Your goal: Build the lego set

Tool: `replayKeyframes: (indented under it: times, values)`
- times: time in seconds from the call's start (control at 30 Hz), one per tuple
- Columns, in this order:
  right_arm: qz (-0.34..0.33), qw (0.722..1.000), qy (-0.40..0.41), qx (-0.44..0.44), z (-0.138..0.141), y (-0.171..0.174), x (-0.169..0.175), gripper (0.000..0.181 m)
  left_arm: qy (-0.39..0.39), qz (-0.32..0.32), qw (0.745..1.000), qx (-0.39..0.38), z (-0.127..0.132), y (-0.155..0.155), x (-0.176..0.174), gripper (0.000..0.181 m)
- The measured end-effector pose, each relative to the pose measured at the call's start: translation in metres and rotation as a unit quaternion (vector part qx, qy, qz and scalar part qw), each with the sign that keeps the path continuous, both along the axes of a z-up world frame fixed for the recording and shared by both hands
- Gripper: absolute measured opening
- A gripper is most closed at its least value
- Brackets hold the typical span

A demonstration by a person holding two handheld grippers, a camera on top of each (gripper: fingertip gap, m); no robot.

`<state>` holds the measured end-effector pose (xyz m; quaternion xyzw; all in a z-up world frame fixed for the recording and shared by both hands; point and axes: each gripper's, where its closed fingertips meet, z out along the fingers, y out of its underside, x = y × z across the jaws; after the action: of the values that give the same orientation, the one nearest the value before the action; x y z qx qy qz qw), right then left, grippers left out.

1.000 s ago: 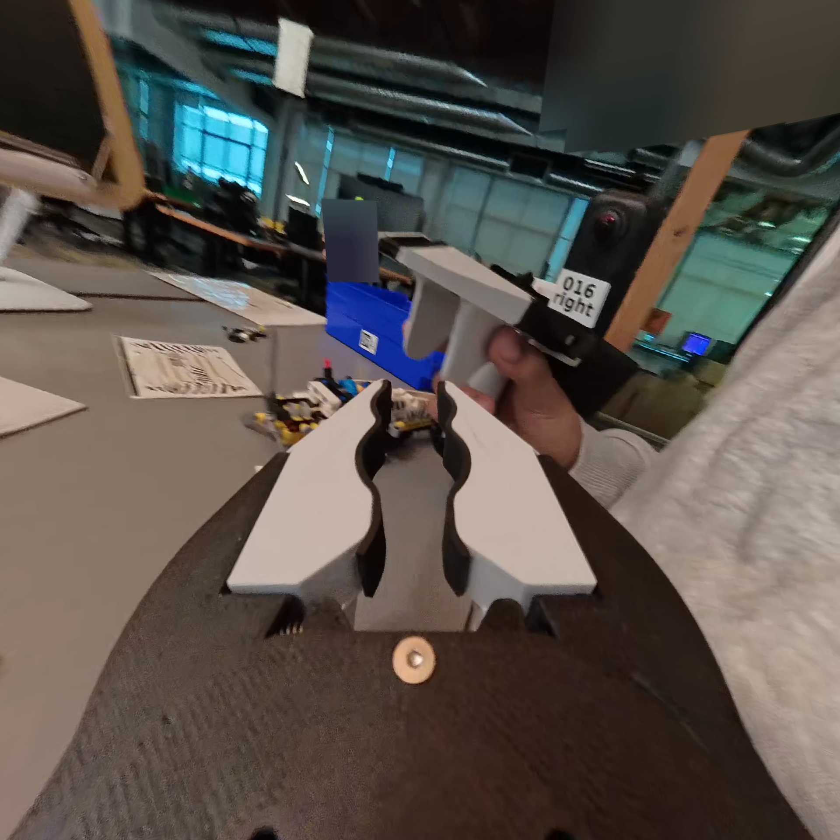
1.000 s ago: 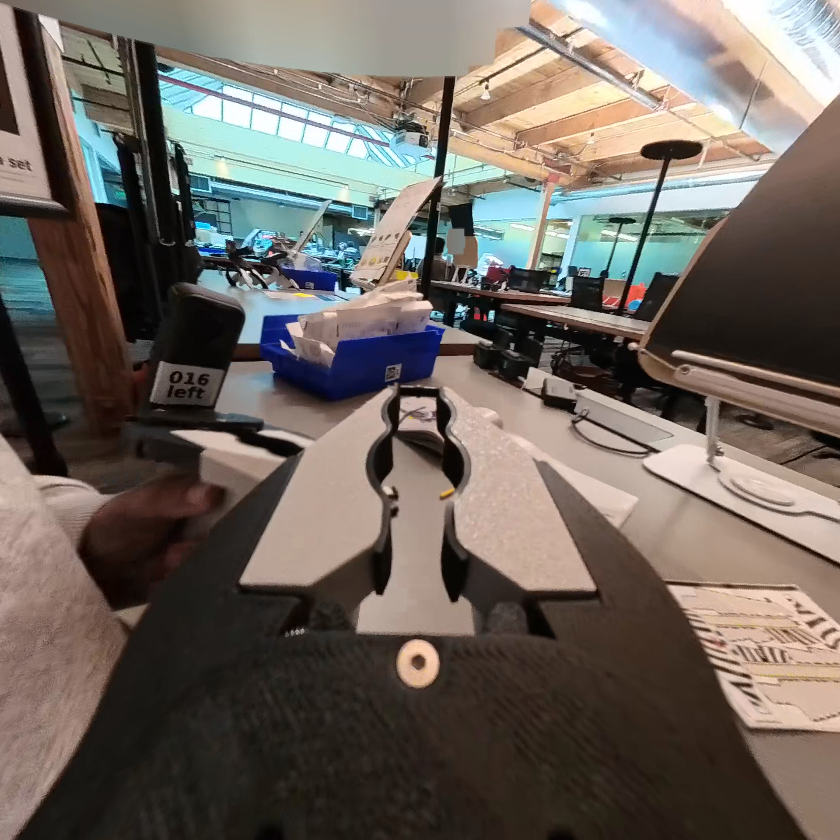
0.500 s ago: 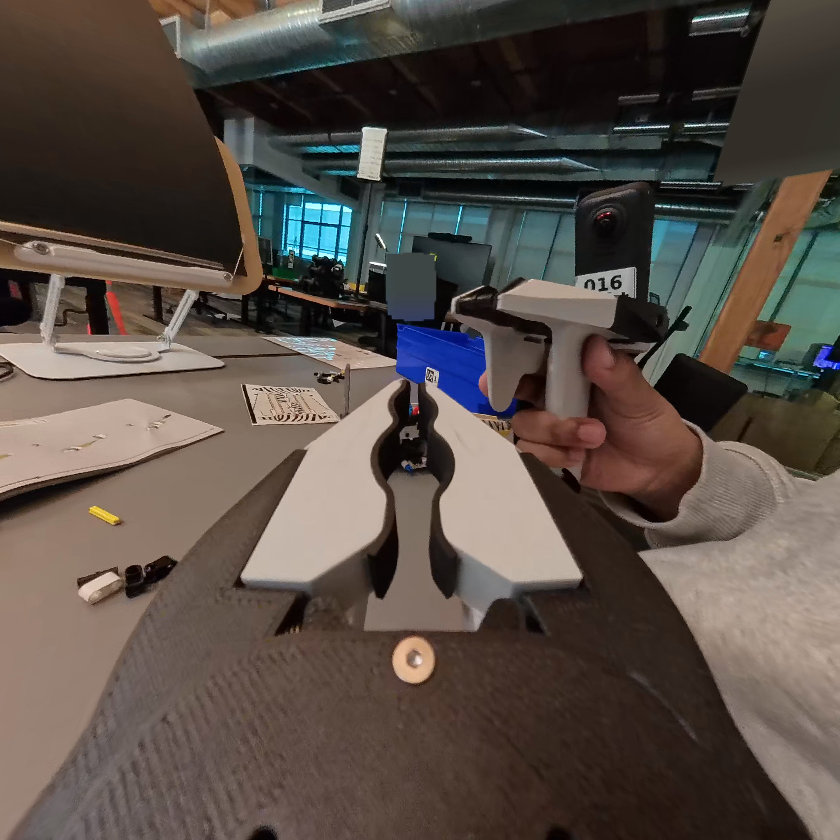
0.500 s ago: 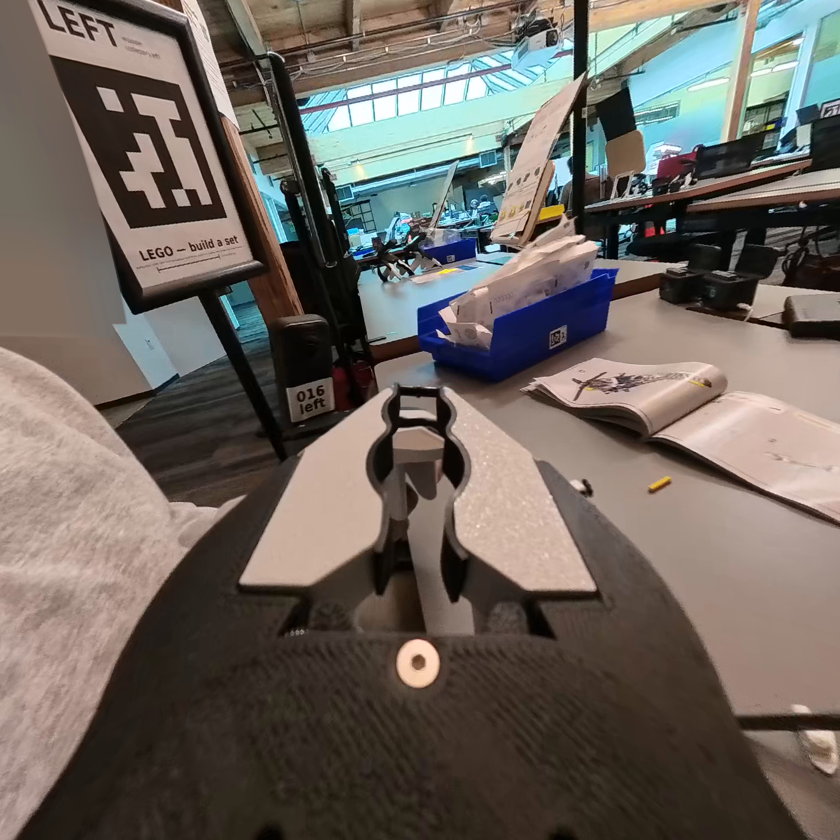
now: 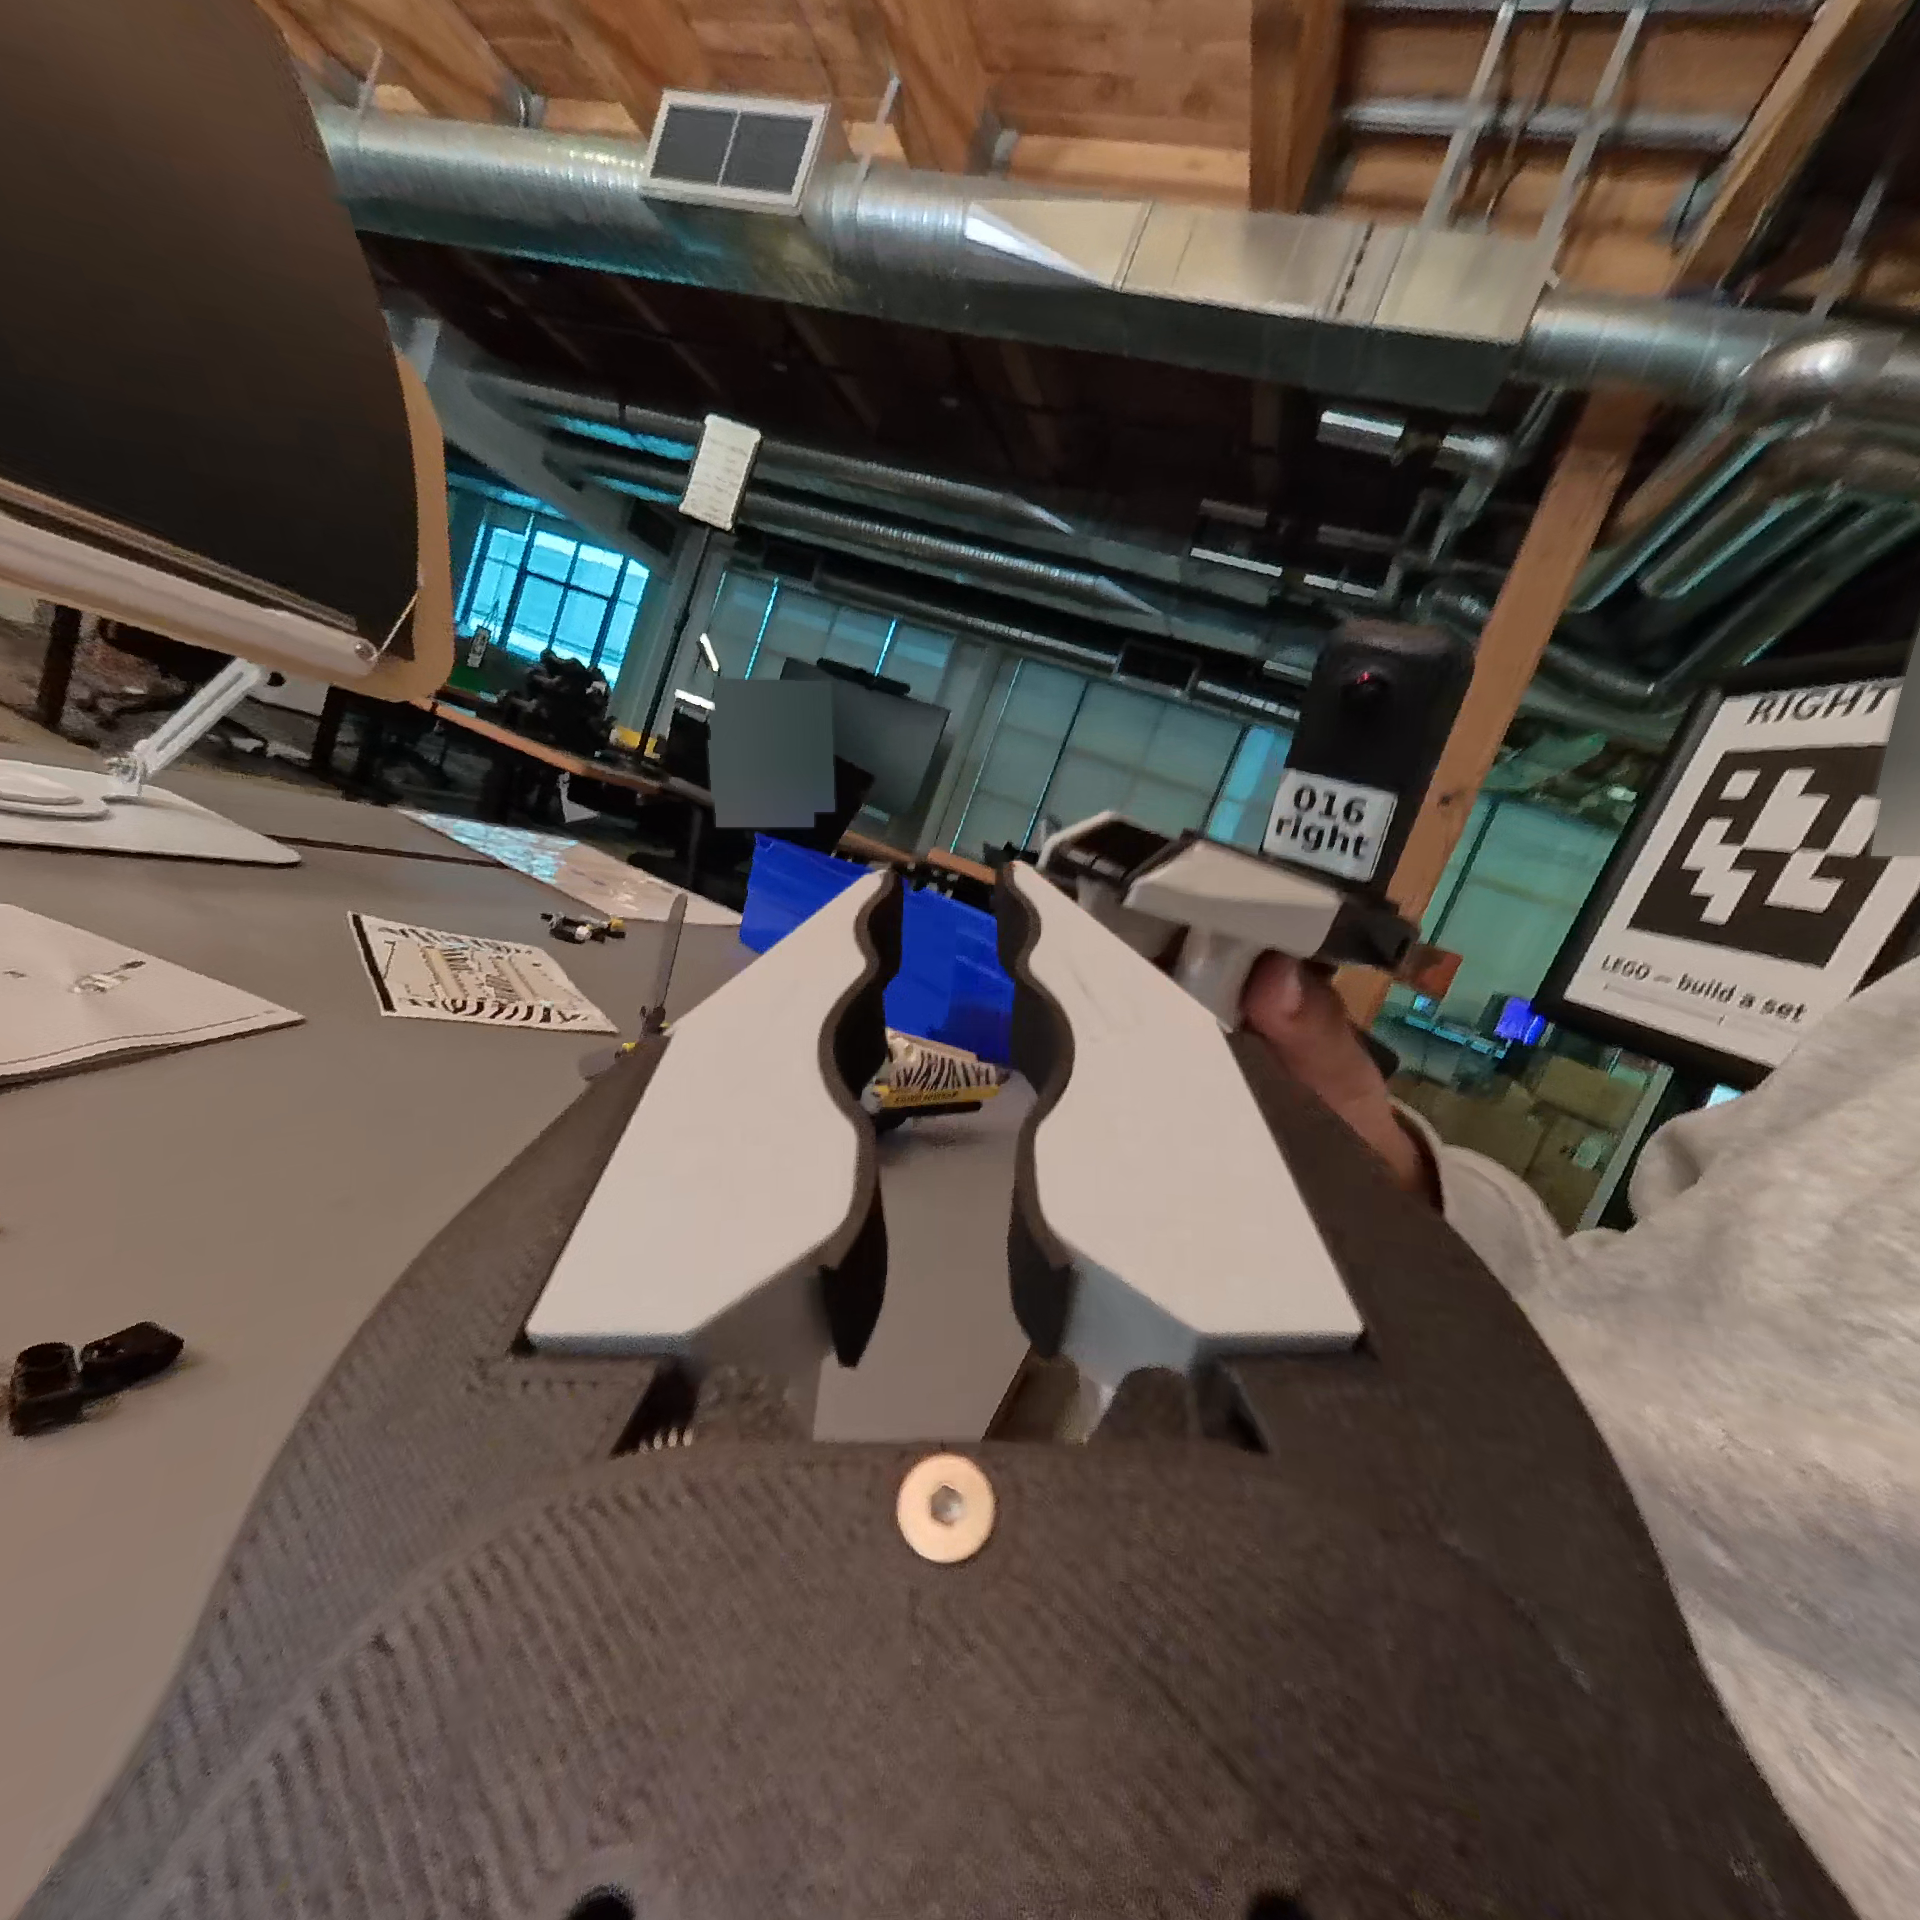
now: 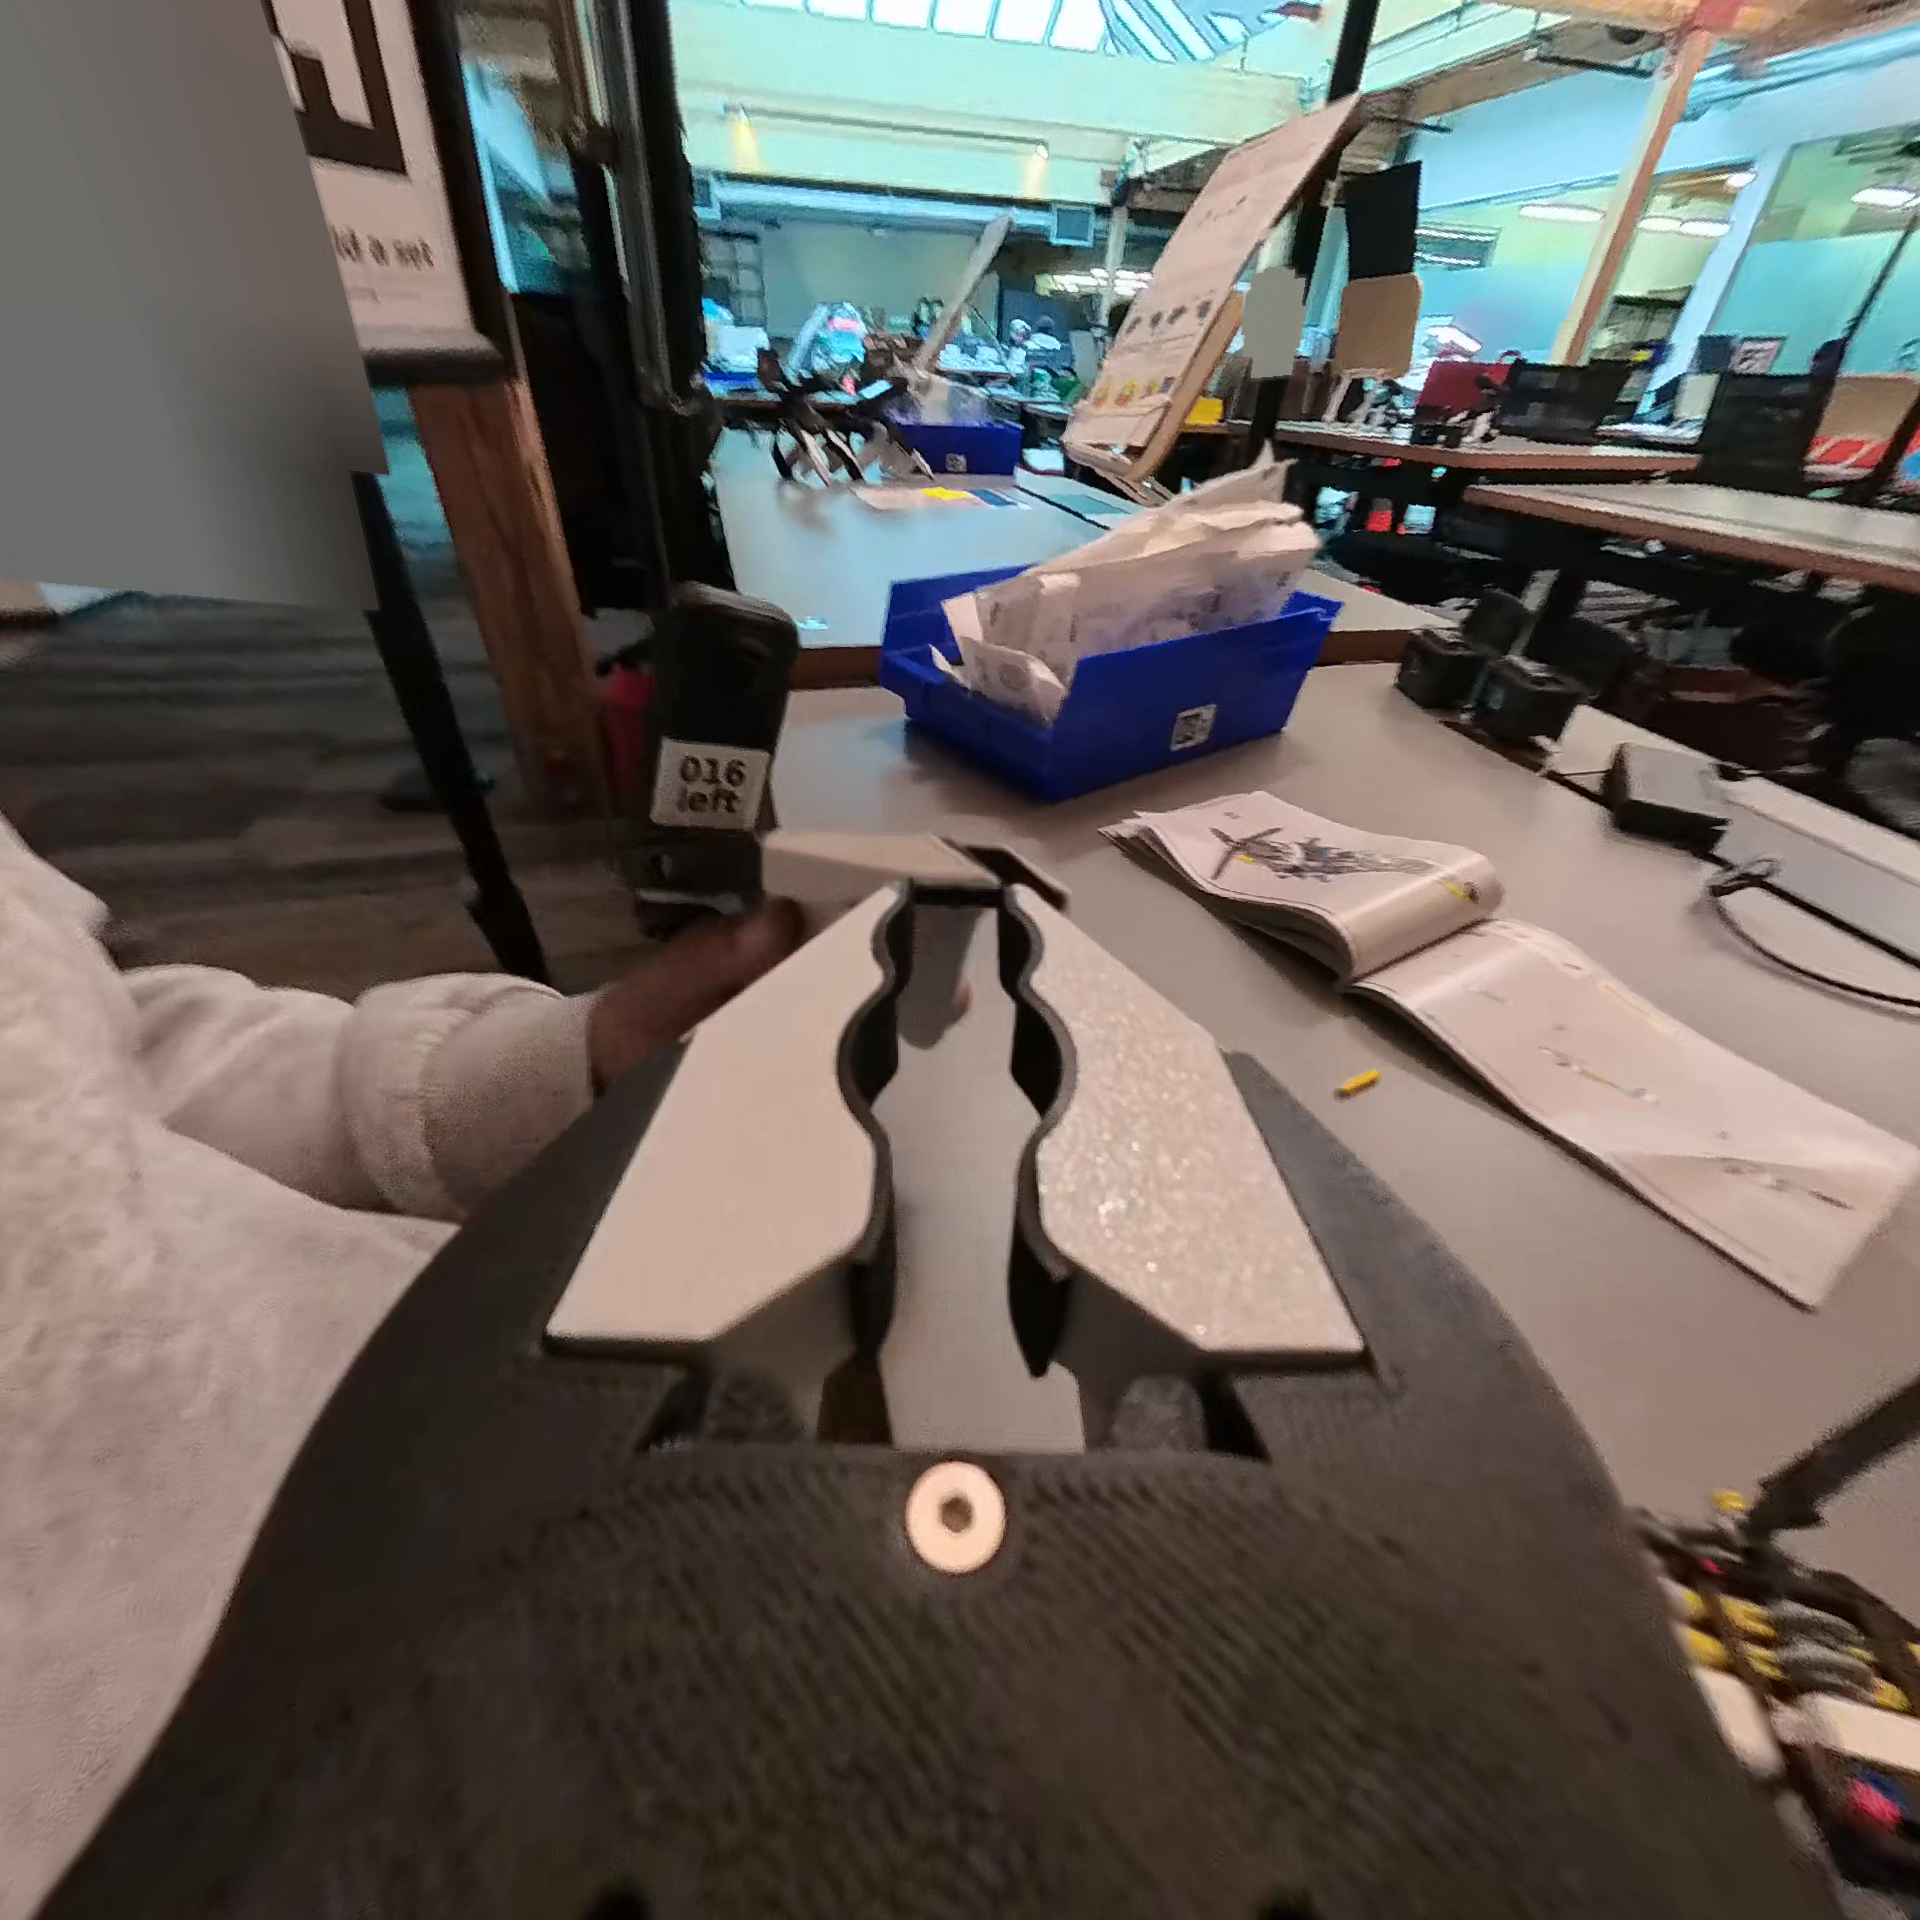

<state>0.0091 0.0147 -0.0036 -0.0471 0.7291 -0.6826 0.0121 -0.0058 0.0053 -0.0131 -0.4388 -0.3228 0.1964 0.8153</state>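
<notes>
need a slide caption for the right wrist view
Open right gripper held above the grey table, facing the left gripper, blue bin and open instruction booklet.

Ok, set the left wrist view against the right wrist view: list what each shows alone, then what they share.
Left wrist view only: the left gripper, open and empty; two small black pieces on the table; a striped sheet; a marker sign behind the person's right hand.

Right wrist view only: the right gripper, open and empty; a small yellow piece; a cluster of lego parts at the lower right edge.

Both: the grey table, the blue bin and the open instruction booklet, seen only partly on the left.
</notes>
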Motion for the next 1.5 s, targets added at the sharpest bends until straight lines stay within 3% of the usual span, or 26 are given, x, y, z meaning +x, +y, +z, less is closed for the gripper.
replayKeyframes:
  times: [0.27, 0.6, 0.77, 1.07, 1.27, 1.4, 1.5]
  values:
    - [-0.085, 0.989, 0.114, 0.039, -0.028, 0.005, -0.042, 0.013, -0.024, 0.011, 0.999, 0.032, -0.002, -0.027, -0.007, 0.018]
    - [-0.053, 0.995, 0.082, 0.012, -0.061, -0.003, -0.057, 0.013, -0.095, -0.047, 0.994, 0.035, -0.029, -0.01, -0.023, 0.017]
    - [-0.029, 0.994, 0.106, 0.017, -0.074, -0.004, -0.059, 0.014, -0.04, -0.046, 0.997, 0.037, -0.019, -0.012, -0.019, 0.007]
    - [-0.036, 0.995, 0.09, -0.034, -0.061, -0.003, -0.072, 0.013, -0.032, -0.013, 0.997, 0.075, -0.012, -0.028, -0.038, 0.01]
    - [-0.012, 0.997, 0.036, -0.071, -0.05, 0.003, -0.076, 0.013, -0.052, -0.052, 0.996, 0.051, -0.014, -0.005, -0.066, 0.013]
    - [-0.033, 0.996, 0.025, -0.08, -0.047, 0.007, -0.087, 0.013, -0.1, -0.093, 0.988, 0.072, -0.004, 0.004, -0.08, 0.015]
    - [-0.049, 0.995, 0.017, -0.09, -0.044, 0.009, -0.095, 0.013, -0.104, -0.111, 0.988, 0.019, -0.012, 0.013, -0.085, 0.015]
